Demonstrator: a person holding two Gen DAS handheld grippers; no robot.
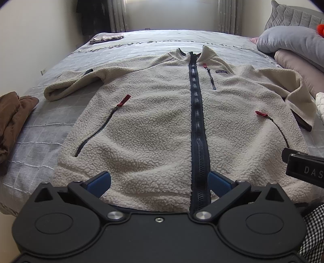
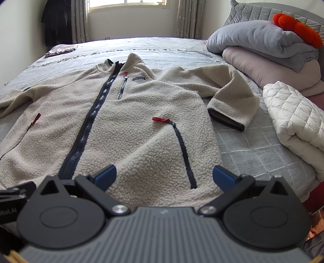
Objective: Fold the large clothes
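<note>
Bed: a wide bed (image 2: pixel 253 149) fills the scene, covered by a grey spread with a pale grid pattern.
Headboard: grey quilted padding (image 2: pixel 263 12) at the far right.
Bedding: a grey duvet (image 2: pixel 253 38) lies on a pink one (image 2: pixel 263 68) at the right, with a white quilted blanket (image 2: pixel 293 113) folded nearer.
Window: on the far wall (image 2: pixel 127 3), bright daylight coming in.
Curtains: grey drapes (image 2: pixel 186 18) hang at both sides of it.
Walls: plain cream (image 1: pixel 40 30).
Far left corner: dark clothing (image 2: pixel 52 22) hangs there.
</note>
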